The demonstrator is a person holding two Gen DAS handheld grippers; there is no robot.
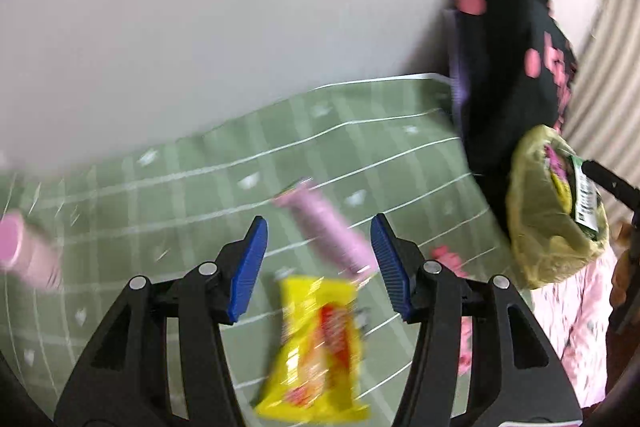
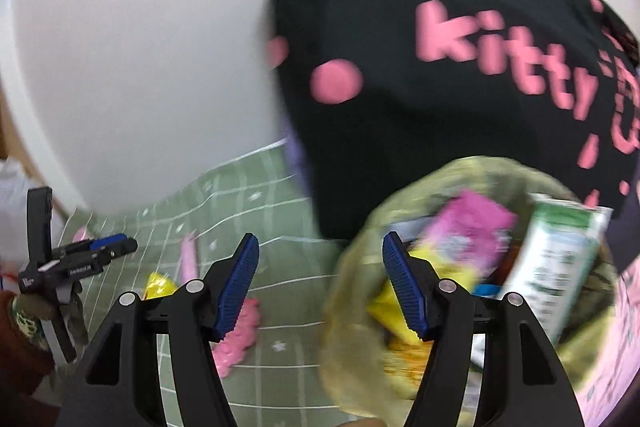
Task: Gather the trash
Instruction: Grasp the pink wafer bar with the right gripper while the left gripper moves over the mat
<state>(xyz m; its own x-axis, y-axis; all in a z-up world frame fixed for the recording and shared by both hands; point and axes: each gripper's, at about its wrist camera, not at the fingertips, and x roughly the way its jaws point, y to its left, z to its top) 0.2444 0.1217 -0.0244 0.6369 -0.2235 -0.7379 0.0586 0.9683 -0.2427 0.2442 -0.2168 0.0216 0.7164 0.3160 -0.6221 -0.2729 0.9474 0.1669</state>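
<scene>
A yellow and red snack wrapper (image 1: 316, 347) lies on the green checked cloth (image 1: 160, 187), just below my open left gripper (image 1: 319, 267). A long pink wrapper (image 1: 324, 231) lies beyond it between the fingers. The yellow-green trash bag (image 1: 548, 227) stands at the right, full of wrappers. In the right wrist view my open, empty right gripper (image 2: 320, 287) hangs at the bag's (image 2: 360, 307) left rim. A green and white carton (image 2: 556, 267) and a pink packet (image 2: 468, 223) are inside it. The left gripper (image 2: 96, 251) shows far left there.
A black pillow with pink lettering (image 2: 460, 67) leans against the white wall behind the bag. A pink knobbly piece (image 2: 240, 339) lies on the cloth. A pink cylinder (image 1: 28, 251) lies at the left. Pink floral fabric (image 1: 572, 327) lies at the right.
</scene>
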